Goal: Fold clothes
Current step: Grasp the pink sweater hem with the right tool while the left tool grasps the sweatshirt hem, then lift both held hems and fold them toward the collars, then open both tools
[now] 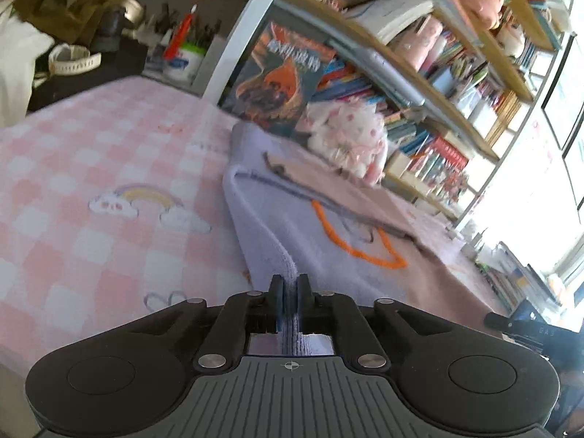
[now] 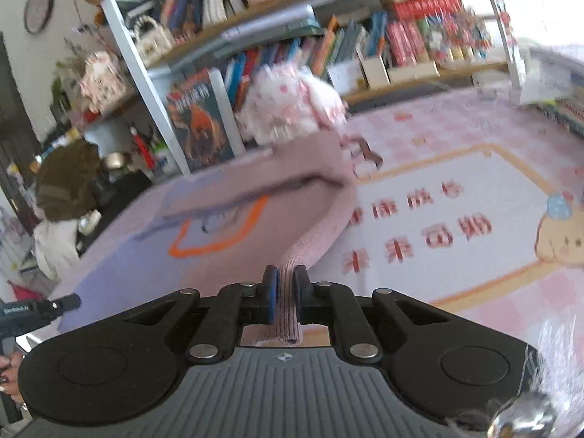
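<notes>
The pink checked blanket [image 1: 91, 168] lay bare toward nine o'clock of the lilac sweater [image 1: 321, 255], while a crowded bookshelf [image 1: 419, 84] hemmed it in at twelve. Blurred red characters [image 2: 412, 219] on the blanket were unreadable. The sweater, knit with an orange outline, lay spread there, its ribbed hem corners clamped by the left gripper [image 1: 290, 284] and the right gripper [image 2: 285, 281].

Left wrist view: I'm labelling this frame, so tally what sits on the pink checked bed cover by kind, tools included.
Knit garment, lilac with an orange outline: 1
Plush toy, white with pink spots: 1
Tools, the left tool shut on the garment's hem, the right tool at the frame's edge: 2
Total: 4
</notes>
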`<control>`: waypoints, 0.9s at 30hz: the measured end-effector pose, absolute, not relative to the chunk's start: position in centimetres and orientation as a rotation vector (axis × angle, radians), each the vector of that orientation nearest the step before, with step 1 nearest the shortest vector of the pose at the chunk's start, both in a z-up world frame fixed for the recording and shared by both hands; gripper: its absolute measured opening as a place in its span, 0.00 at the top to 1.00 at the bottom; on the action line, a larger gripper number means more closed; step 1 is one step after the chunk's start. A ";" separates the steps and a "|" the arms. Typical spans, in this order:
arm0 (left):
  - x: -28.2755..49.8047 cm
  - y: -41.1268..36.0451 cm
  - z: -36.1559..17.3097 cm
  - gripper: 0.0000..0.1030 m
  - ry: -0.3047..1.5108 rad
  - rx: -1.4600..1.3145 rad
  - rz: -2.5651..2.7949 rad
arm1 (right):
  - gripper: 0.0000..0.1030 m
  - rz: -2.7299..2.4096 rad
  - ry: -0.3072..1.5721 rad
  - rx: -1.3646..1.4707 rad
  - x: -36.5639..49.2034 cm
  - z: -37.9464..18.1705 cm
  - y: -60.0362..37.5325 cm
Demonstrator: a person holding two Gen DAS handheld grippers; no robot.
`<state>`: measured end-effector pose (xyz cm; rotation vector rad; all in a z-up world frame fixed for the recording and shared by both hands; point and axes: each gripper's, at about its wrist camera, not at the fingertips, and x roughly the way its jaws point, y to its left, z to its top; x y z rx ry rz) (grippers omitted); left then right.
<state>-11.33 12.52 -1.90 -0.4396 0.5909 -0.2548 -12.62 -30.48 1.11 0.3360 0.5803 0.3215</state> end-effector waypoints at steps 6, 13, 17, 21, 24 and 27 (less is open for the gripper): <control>-11.5 12.6 -2.4 0.56 0.637 -0.435 -0.239 | 0.85 0.297 0.611 0.377 -12.7 -0.4 -31.1; -11.5 11.4 -2.1 0.36 0.642 -0.403 -0.238 | 0.78 0.282 0.625 0.407 -12.7 -1.4 -31.4; -11.3 10.2 -2.0 0.40 0.648 -0.363 -0.254 | 0.78 0.308 0.632 0.419 -12.4 -1.4 -31.3; -11.2 10.3 -2.3 0.75 0.644 -0.367 -0.215 | 0.78 0.342 0.639 0.443 -12.1 -1.5 -31.1; -11.2 10.8 -2.5 0.85 0.647 -0.386 -0.205 | 0.79 0.348 0.640 0.451 -11.9 -1.5 -31.3; -11.4 11.6 -2.9 0.91 0.647 -0.445 -0.218 | 0.86 0.346 0.640 0.429 -11.9 -1.5 -31.2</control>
